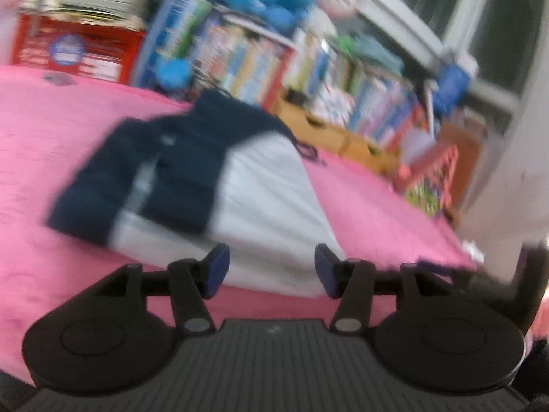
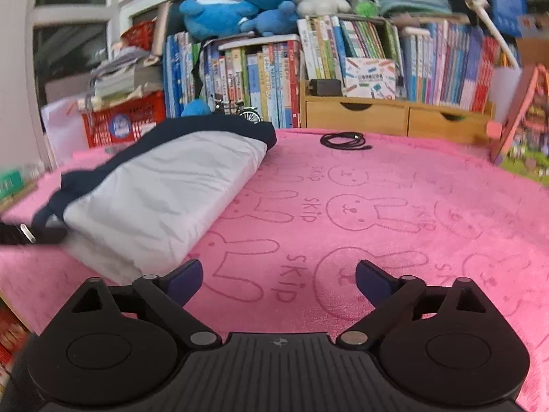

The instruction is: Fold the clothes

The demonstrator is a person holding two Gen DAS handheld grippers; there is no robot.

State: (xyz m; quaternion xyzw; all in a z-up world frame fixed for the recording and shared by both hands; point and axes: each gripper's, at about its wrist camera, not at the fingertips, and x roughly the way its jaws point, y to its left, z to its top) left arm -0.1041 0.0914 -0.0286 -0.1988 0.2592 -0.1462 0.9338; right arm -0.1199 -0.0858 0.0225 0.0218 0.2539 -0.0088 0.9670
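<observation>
Here, view by view.
Left wrist view: the left gripper (image 1: pixel 271 269) has its jaws spread, nothing between them; the folded navy-and-white fabric garment (image 1: pixel 206 185) lies on the pink bunny-print towel (image 1: pixel 370 206).
Right wrist view: the right gripper (image 2: pixel 278 279) is spread wide over bare towel (image 2: pixel 394 189); the garment (image 2: pixel 164 192) sits toward the towel's left edge; a coiled black cable (image 2: pixel 345 140) lies near its far edge.

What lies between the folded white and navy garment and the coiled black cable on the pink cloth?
Only bare pink cloth lies between the garment and the cable; the right wrist view shows this stretch clearly.
</observation>
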